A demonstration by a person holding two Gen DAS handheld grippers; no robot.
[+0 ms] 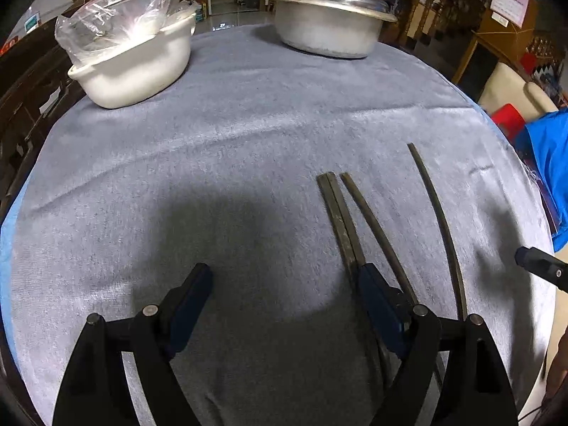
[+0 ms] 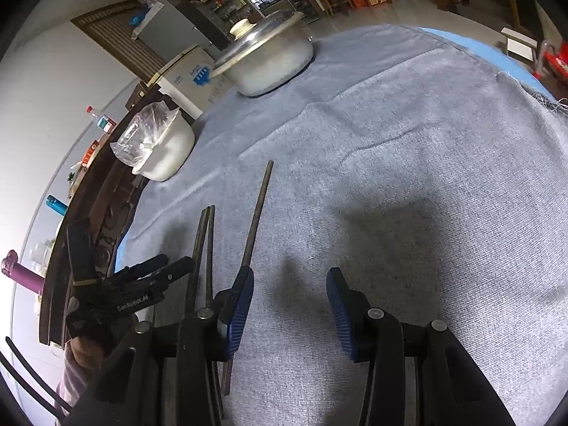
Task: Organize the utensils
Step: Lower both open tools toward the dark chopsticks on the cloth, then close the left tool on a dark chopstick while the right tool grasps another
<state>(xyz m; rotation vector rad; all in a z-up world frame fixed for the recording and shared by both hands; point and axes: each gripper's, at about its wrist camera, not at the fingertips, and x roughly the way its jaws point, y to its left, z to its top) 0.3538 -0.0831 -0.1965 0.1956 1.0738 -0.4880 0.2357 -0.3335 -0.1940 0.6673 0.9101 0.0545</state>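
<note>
On the grey cloth (image 1: 248, 135) covering the table, the far left holds a white bowl (image 1: 135, 71) with a clear plastic bag (image 1: 113, 17) in it, and further right a lidded metal pot (image 1: 326, 17); both stand well apart from the work. Nearer, the left gripper (image 1: 284, 280) hangs over bare cloth with its jaws wide apart and nothing between them; its right finger sits over the near ends of the chopsticks. Those chopsticks lie right of centre: a touching pair (image 1: 337, 213), a third (image 1: 372, 220) splayed just beside them, and a fourth (image 1: 440, 213) lying apart further right.

The step in hand looks like gathering the loose sticks into one bundle. To do it well, the fourth stick probably should be brought alongside the others, ends level, with a grip near the middle so it does not pivot on the soft cloth.

On the right, the right gripper (image 2: 291, 298) stands partly open and holds nothing; its left finger is just beside the fourth stick, though contact cannot be told.
</note>
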